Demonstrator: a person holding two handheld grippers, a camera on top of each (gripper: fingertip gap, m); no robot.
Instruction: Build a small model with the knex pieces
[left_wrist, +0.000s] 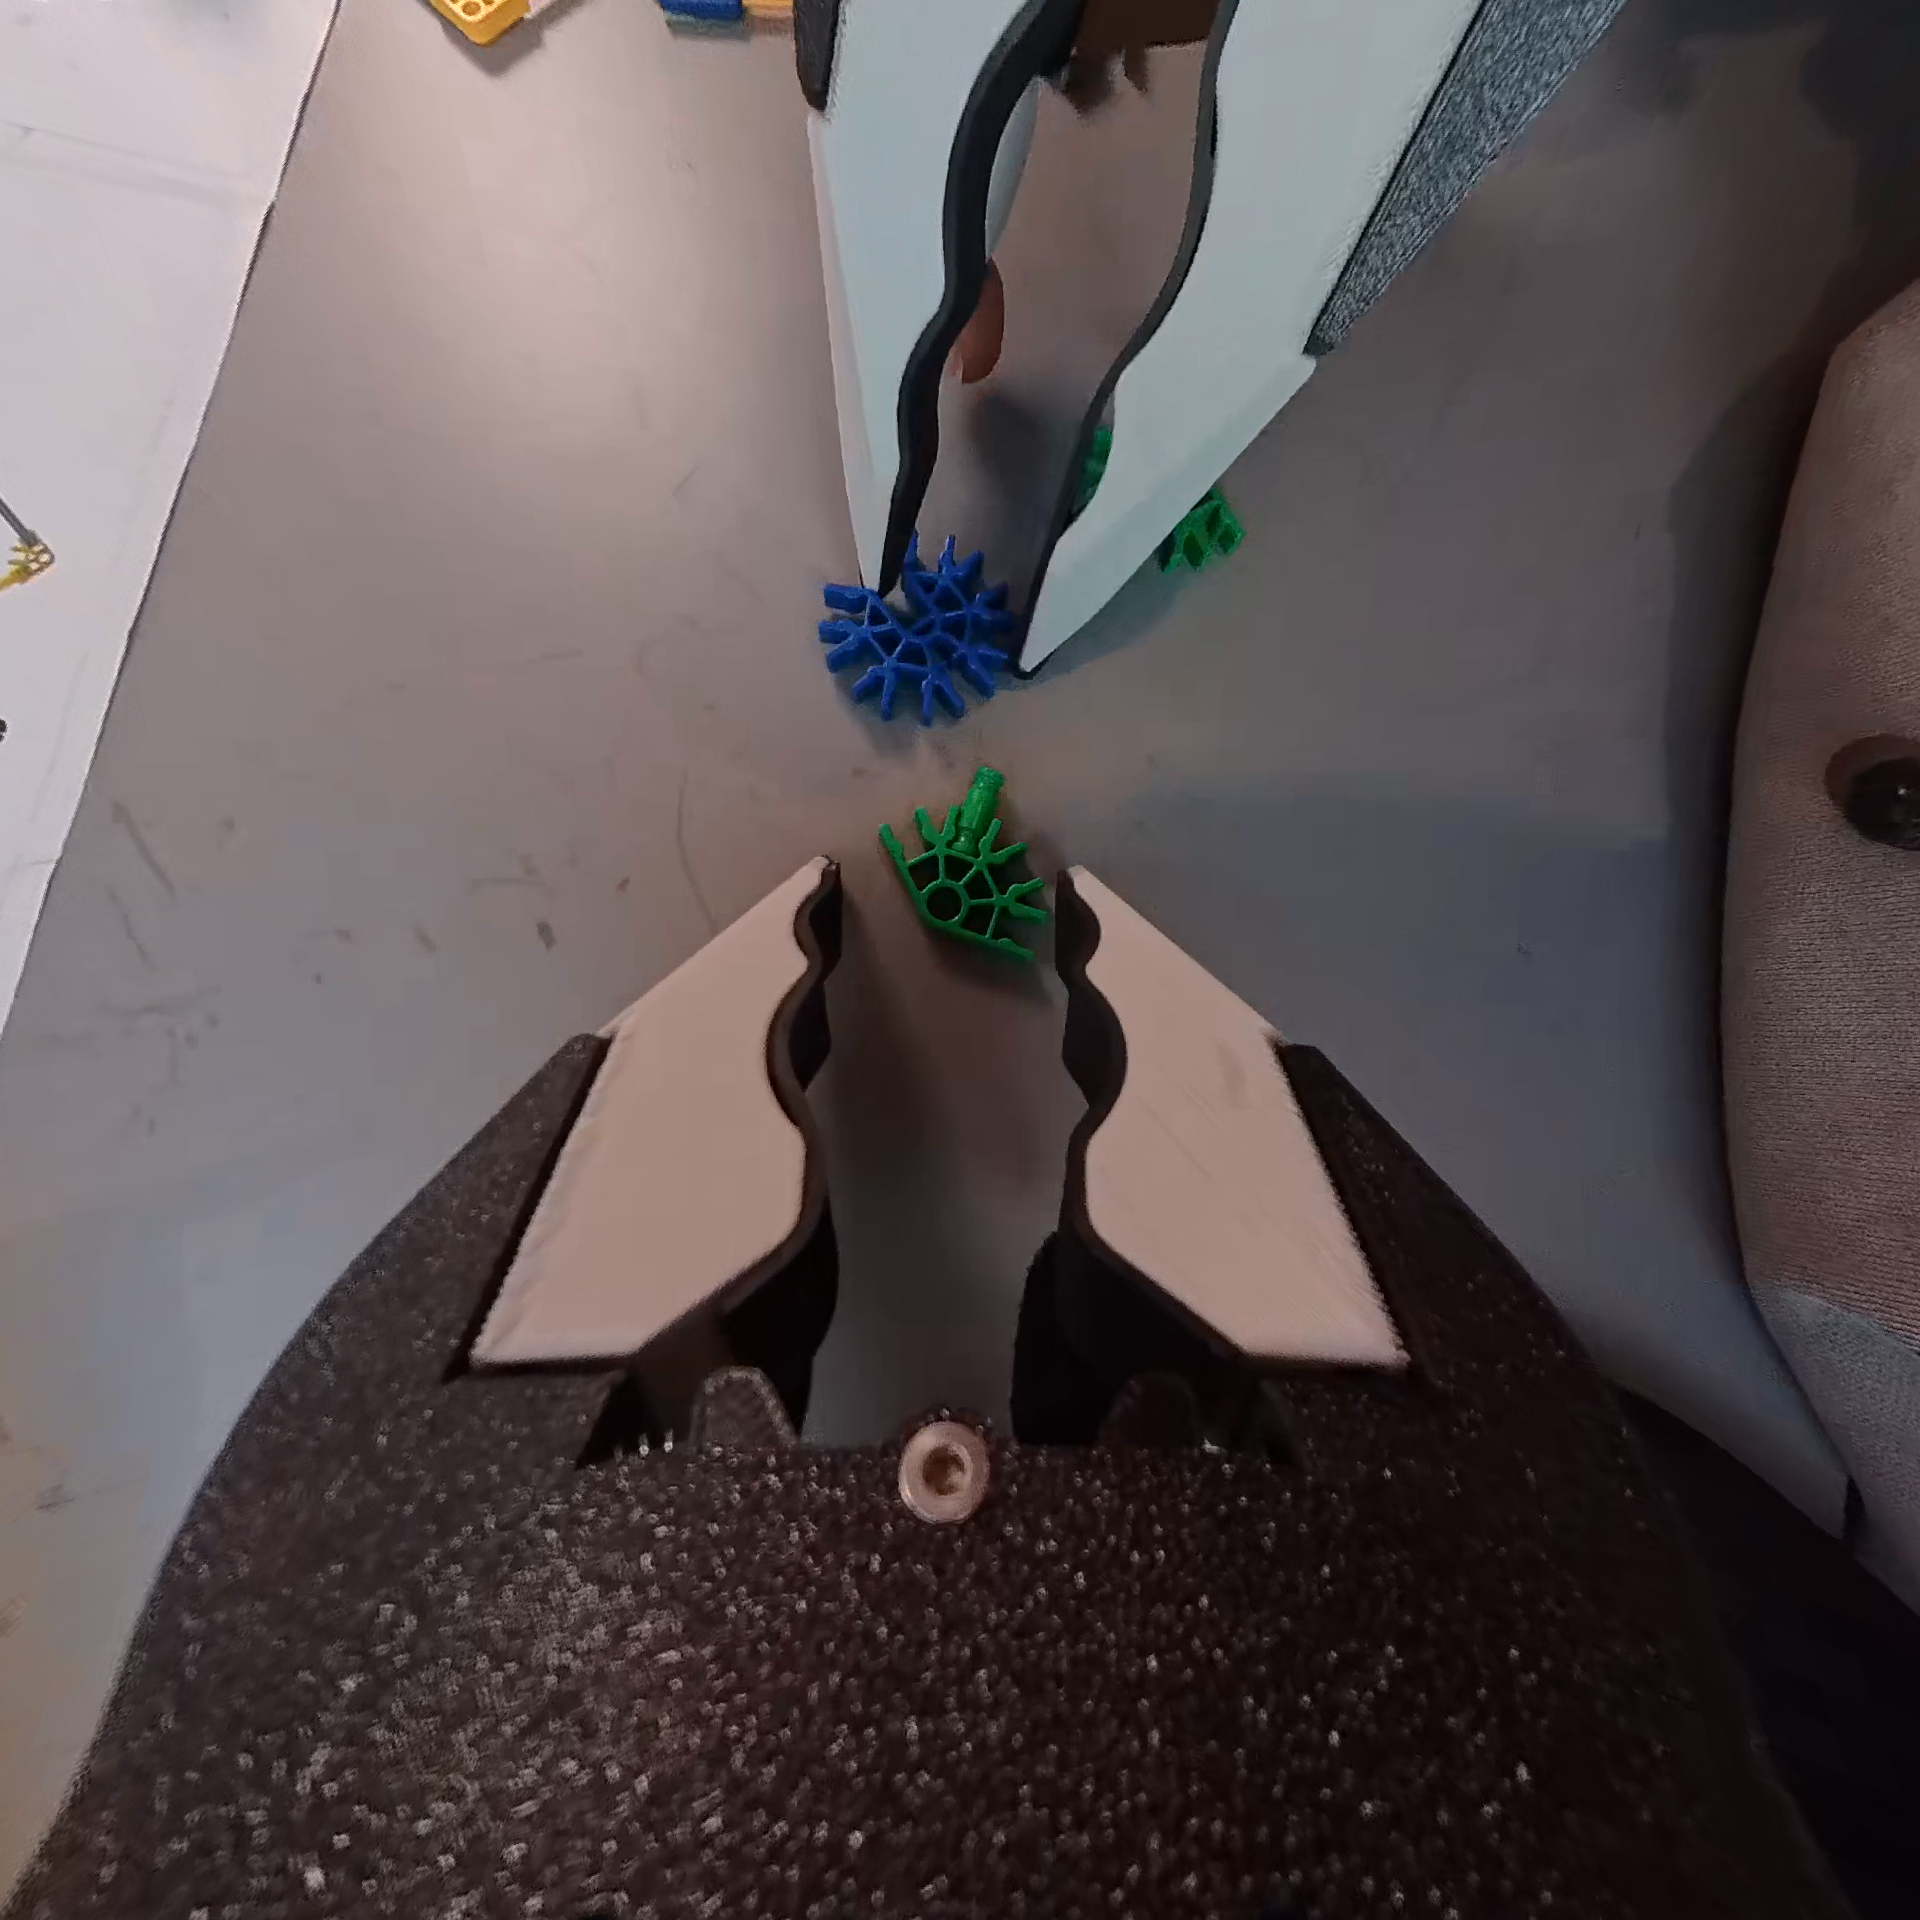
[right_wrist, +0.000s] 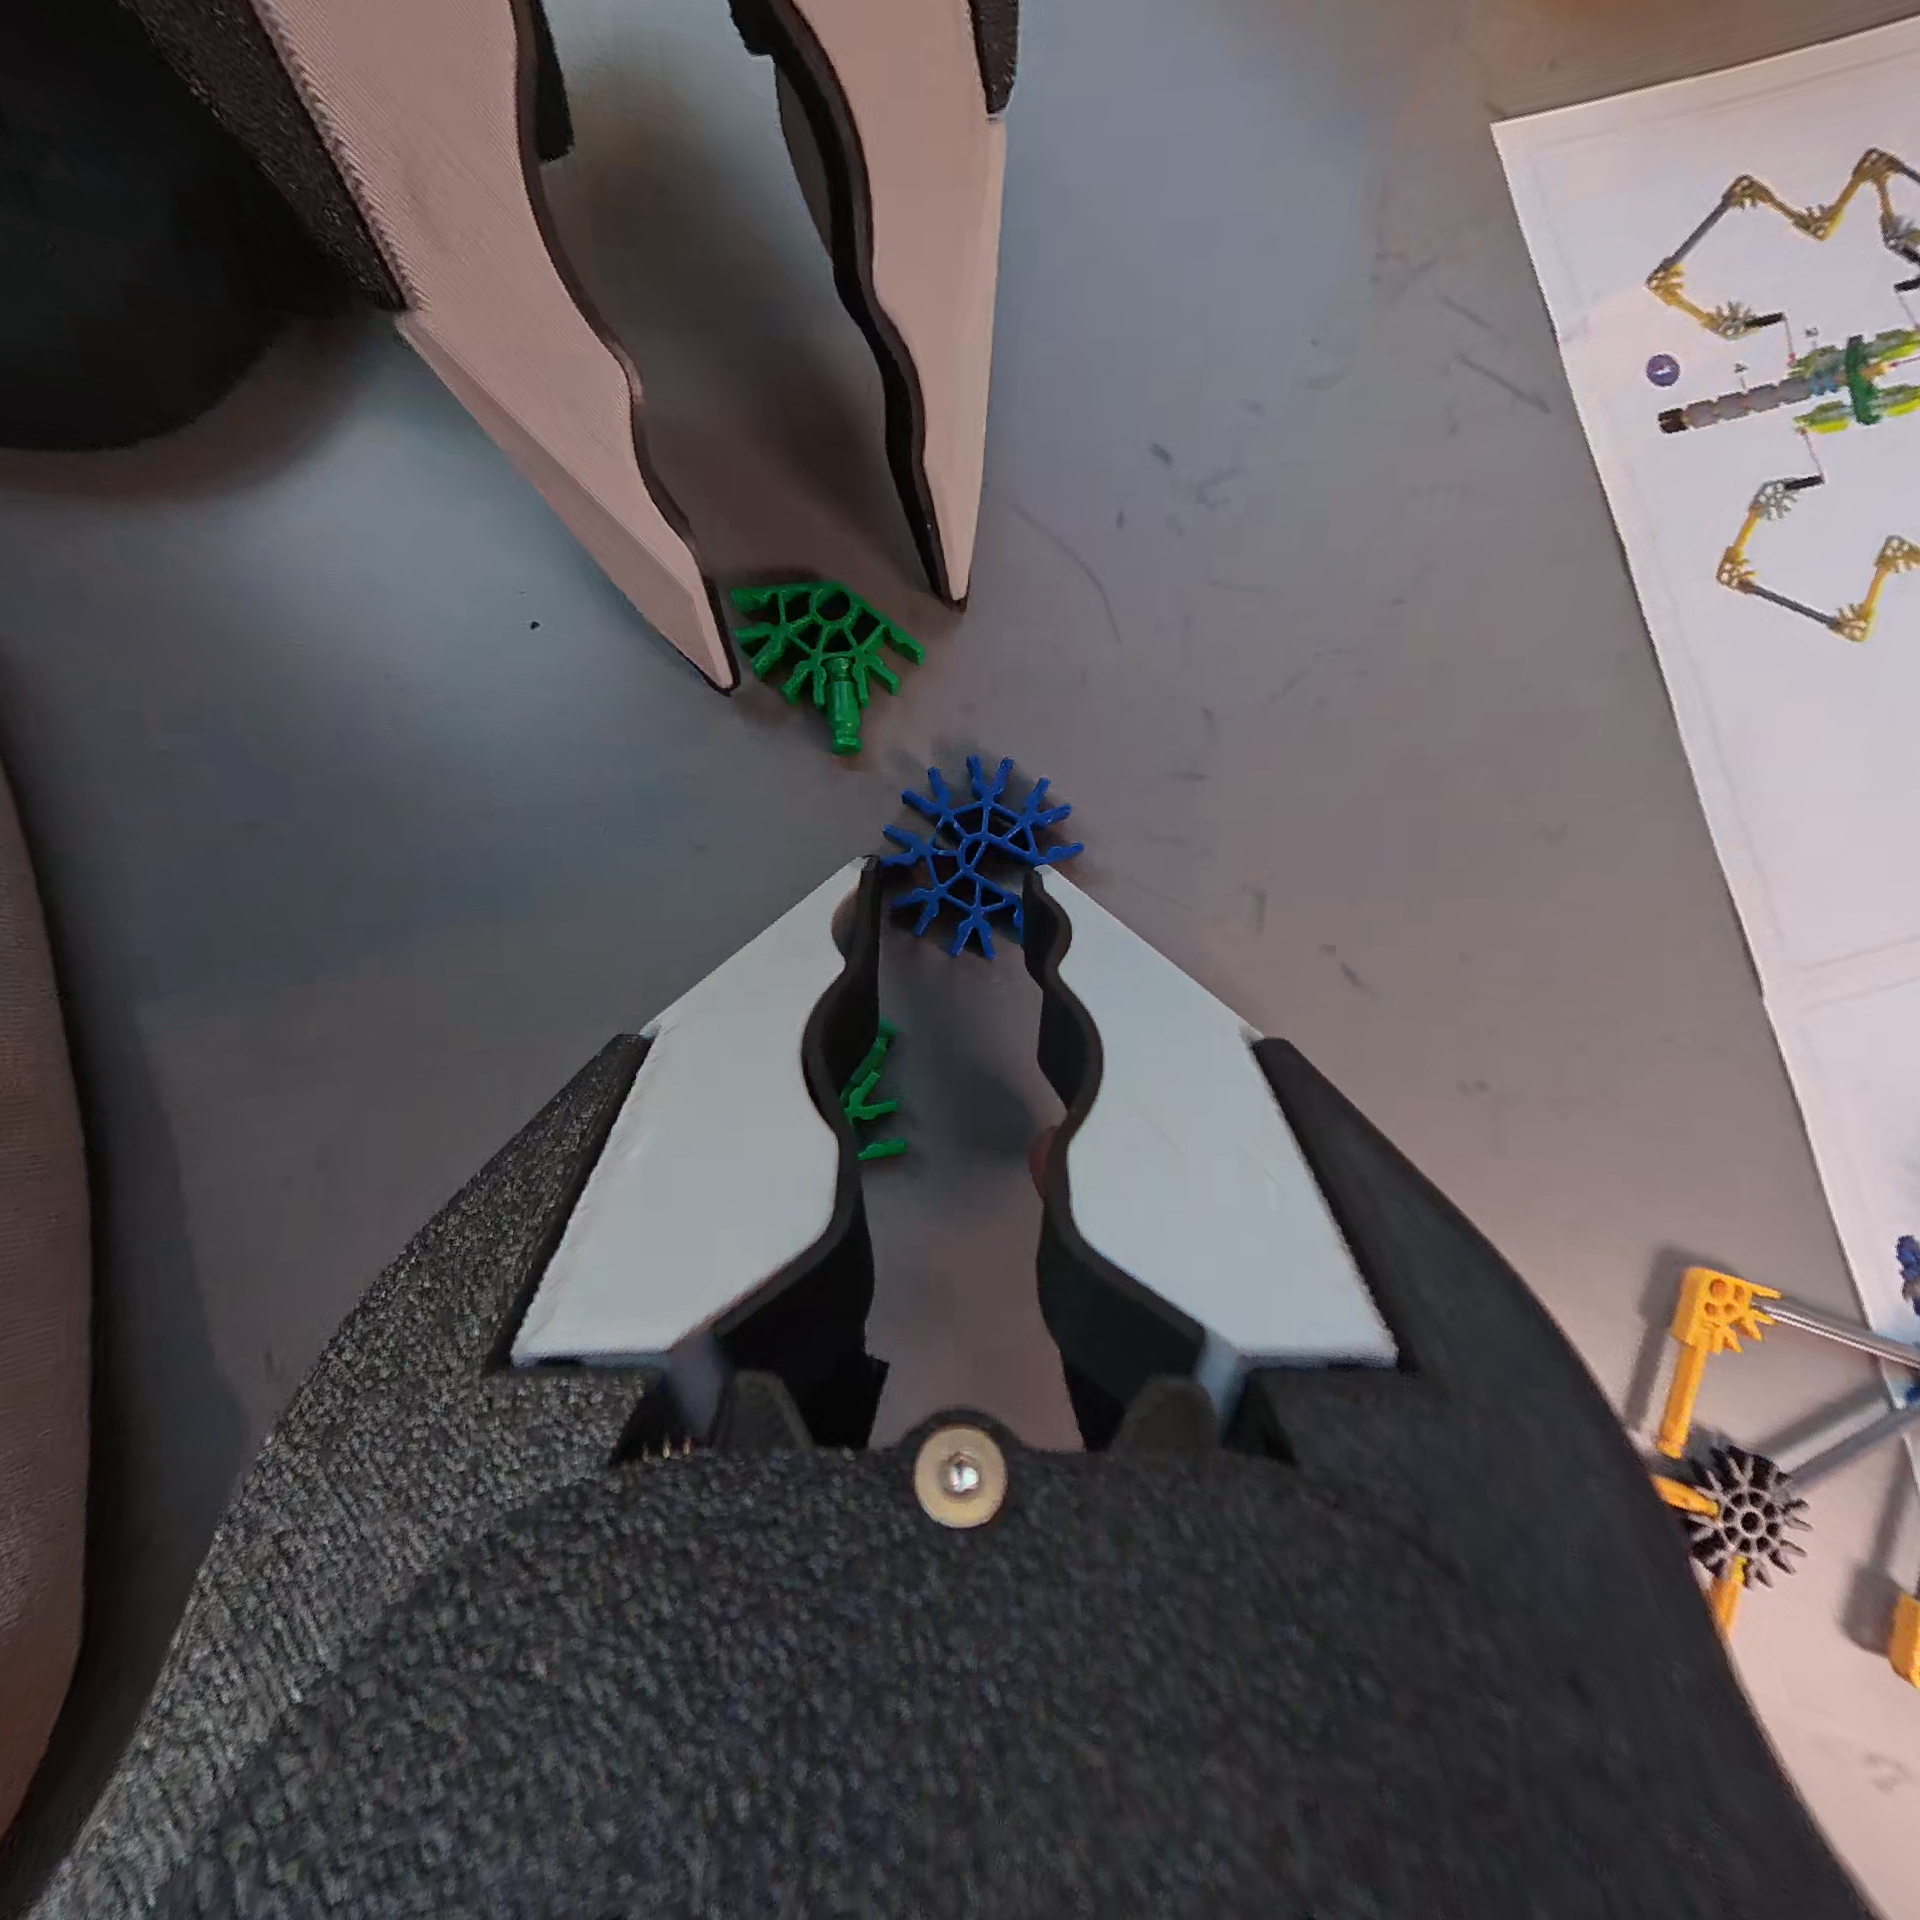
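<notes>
A green fan-shaped connector with a short green rod clipped in it lies flat on the grey table. My left gripper, with tan fingers, is open and the connector lies between its tips. The connector also shows in the right wrist view. A blue snowflake connector piece lies flat just beyond it. My right gripper, with pale grey fingers, is open and its tips straddle the near part of the blue piece, at or touching its edges. The two grippers face each other, tips close.
A second green connector lies under the right gripper's fingers. A printed instruction sheet lies at one table side. A yellow and grey rod assembly with a dark gear-like connector sits beside it. A grey padded surface borders the other side. About 5 centimetres separates my left fingertips from my right.
</notes>
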